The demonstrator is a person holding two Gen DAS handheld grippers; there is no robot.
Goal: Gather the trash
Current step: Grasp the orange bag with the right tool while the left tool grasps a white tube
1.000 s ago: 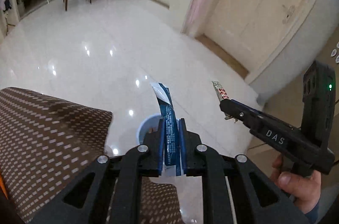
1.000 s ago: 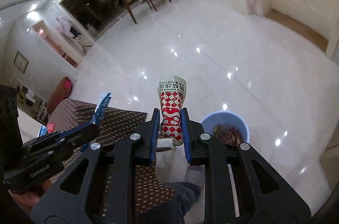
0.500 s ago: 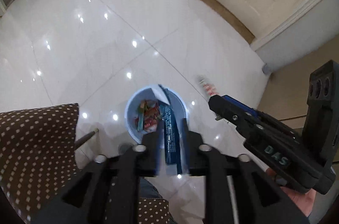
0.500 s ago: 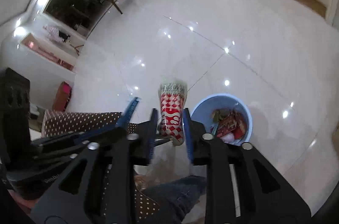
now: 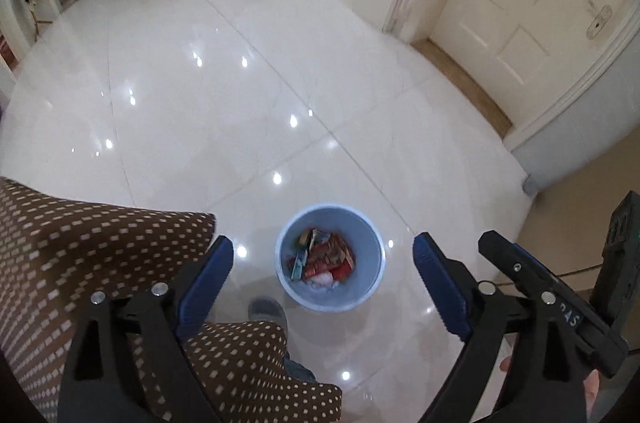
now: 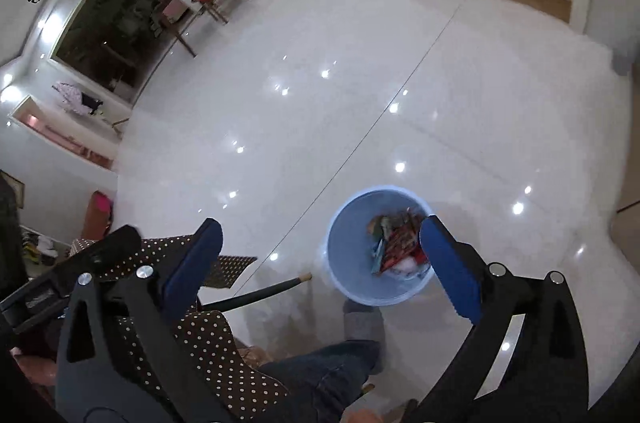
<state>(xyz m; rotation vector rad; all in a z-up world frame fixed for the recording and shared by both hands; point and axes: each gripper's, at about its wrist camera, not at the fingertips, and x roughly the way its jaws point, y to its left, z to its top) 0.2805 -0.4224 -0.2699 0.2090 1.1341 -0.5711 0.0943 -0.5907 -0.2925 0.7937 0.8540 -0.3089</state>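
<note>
- My left claw (image 5: 322, 265) is spread wide with nothing between its blue-padded fingers (image 5: 208, 277); my right claw (image 6: 320, 255) is spread just as wide and equally empty.
- Straight ahead of and below the left claw, framed in the gap between its fingers, stands the round pale-blue plastic waste bin (image 5: 371, 287) on the glossy white tiled floor (image 5: 240, 103).
- From the right claw, the same bin (image 6: 340, 263) sits ahead and toward its right finger, which overlaps the rim.
- Inside lie crumpled red and blue snack wrappers (image 5: 324, 259), loosely heaped on the bottom.
- Left of both claws is the brown cloth with white dots (image 5: 100, 243).
- My judgement: with the wrappers lying in the bin, this drop looks done. I see no loose trash in either view, so whether more remains on the covered surface, I cannot tell.
</note>
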